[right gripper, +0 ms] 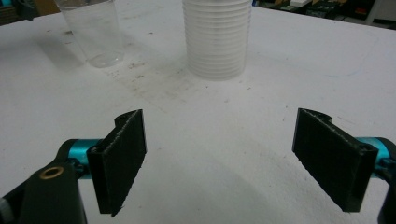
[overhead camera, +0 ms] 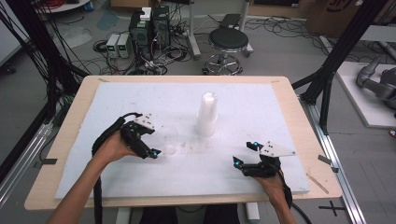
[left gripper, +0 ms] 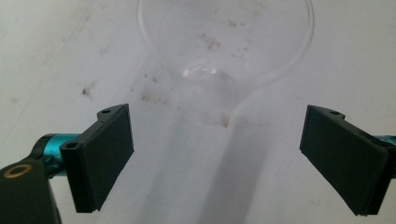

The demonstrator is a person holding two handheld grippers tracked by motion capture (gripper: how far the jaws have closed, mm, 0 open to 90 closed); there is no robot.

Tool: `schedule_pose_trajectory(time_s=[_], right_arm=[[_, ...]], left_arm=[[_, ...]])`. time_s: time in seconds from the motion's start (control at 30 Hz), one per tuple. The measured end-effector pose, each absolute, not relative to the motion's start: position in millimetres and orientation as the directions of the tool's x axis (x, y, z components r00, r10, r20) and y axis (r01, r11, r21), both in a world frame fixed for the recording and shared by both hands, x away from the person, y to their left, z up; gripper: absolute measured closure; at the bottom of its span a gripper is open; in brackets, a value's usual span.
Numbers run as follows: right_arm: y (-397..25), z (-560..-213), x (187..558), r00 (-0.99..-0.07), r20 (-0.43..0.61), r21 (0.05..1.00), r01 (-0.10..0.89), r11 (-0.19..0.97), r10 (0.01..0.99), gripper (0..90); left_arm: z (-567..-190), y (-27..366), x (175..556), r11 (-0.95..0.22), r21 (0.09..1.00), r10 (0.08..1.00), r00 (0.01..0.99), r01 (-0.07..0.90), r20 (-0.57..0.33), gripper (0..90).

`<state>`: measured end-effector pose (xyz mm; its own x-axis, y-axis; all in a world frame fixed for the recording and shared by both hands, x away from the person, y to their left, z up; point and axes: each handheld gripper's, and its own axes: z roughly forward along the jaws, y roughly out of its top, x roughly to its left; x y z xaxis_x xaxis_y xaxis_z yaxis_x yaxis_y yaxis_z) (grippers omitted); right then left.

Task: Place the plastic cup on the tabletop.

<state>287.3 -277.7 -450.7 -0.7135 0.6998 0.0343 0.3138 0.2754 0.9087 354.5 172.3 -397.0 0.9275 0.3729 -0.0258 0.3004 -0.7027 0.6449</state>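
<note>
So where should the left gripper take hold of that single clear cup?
By the wall just under the rim, coming from above: the clear cup stands upright, mouth open toward the left gripper, whose open jaws stand wider than its base. Squeeze gently; thin plastic probably flexes.

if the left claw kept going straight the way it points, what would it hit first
Most likely the single clear cup standing ahead of the open left claw, roughly centred between its jaws; nothing lies between them.
</note>
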Motion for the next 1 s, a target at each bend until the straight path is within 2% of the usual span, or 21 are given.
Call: schedule_pose_trajectory(time_s=[0.27, 0.37, 0.47, 0.67, 0.87, 1.0], right_arm=[[-279.4, -450.8, 285.5, -0.711, 0.034, 0.918, 0.299, 0.259, 0.703, 17.6], [-279.8, -450.9, 284.3, -0.713, 0.028, 0.92, 0.292, 0.261, 0.701, 17.5], [-280.0, -450.9, 284.4, -0.713, 0.024, 0.921, 0.288, 0.262, 0.7, 17.6], [-280.2, -450.9, 283.7, -0.712, 0.025, 0.922, 0.288, 0.259, 0.702, 17.6], [-280.7, -450.9, 284.1, -0.71, 0.036, 0.921, 0.296, 0.252, 0.703, 17.6], [-280.4, -450.8, 283.7, -0.708, 0.036, 0.922, 0.295, 0.25, 0.705, 17.6]], left_arm=[[-406.9, 212.9, 323.5, -0.529, 0.782, 0.471, 0.881, 0.329, -0.052, 9.6], [-418.4, 226.1, 310.4, -0.42, 0.836, 0.498, 0.859, 0.354, -0.114, 9.6], [-423.7, 230.2, 302.6, -0.37, 0.859, 0.504, 0.853, 0.354, -0.134, 9.6], [-435.8, 240.8, 284.3, -0.248, 0.917, 0.595, 0.796, 0.312, -0.11, 9.6], [-448.0, 242.4, 274.9, -0.203, 0.939, 0.646, 0.759, 0.277, -0.084, 9.6], [-460.1, 244.5, 270.9, -0.161, 0.945, 0.681, 0.726, 0.283, -0.101, 9.6]])
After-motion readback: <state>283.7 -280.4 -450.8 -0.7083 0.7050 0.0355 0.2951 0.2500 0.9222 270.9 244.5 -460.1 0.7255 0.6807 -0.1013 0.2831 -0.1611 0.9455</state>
